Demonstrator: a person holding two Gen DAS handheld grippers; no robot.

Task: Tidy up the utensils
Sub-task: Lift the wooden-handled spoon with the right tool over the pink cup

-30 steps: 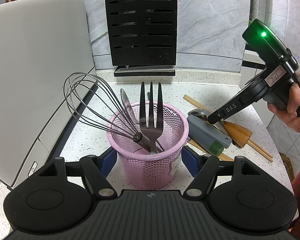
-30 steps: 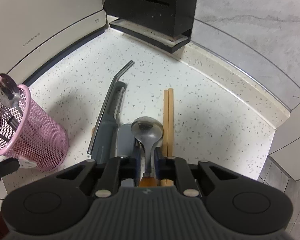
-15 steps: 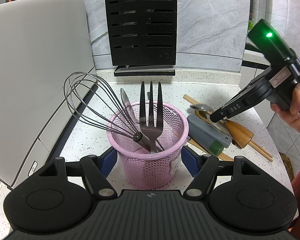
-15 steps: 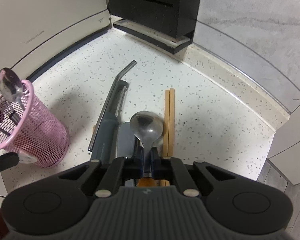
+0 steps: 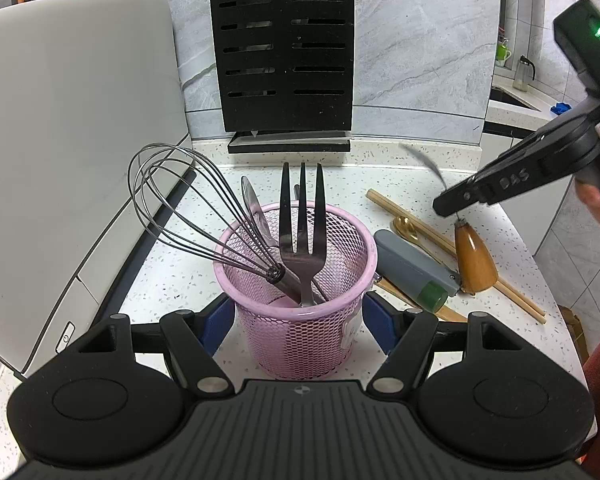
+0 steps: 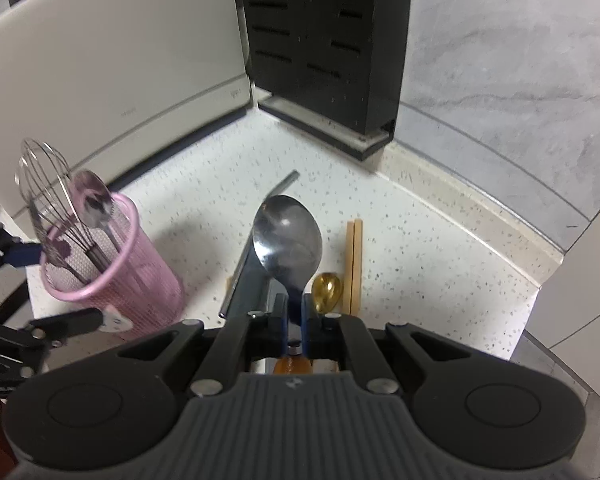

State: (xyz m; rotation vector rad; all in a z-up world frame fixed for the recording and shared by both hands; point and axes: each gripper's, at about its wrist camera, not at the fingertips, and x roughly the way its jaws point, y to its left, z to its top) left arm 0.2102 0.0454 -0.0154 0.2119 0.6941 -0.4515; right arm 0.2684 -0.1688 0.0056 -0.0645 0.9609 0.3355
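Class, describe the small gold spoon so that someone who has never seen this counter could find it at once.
Start at the pink mesh cup on the speckled counter, then look to its right at the utensils lying flat. The gold spoon lies beside the wooden chopsticks; it alone is shiny gold with a small oval bowl.

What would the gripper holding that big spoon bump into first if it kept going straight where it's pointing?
Probably the speckled countertop. The right gripper, shut on the big spoon, points down toward the grey peeler and the gold spoon lying there, so those come first; depth is hard to judge.
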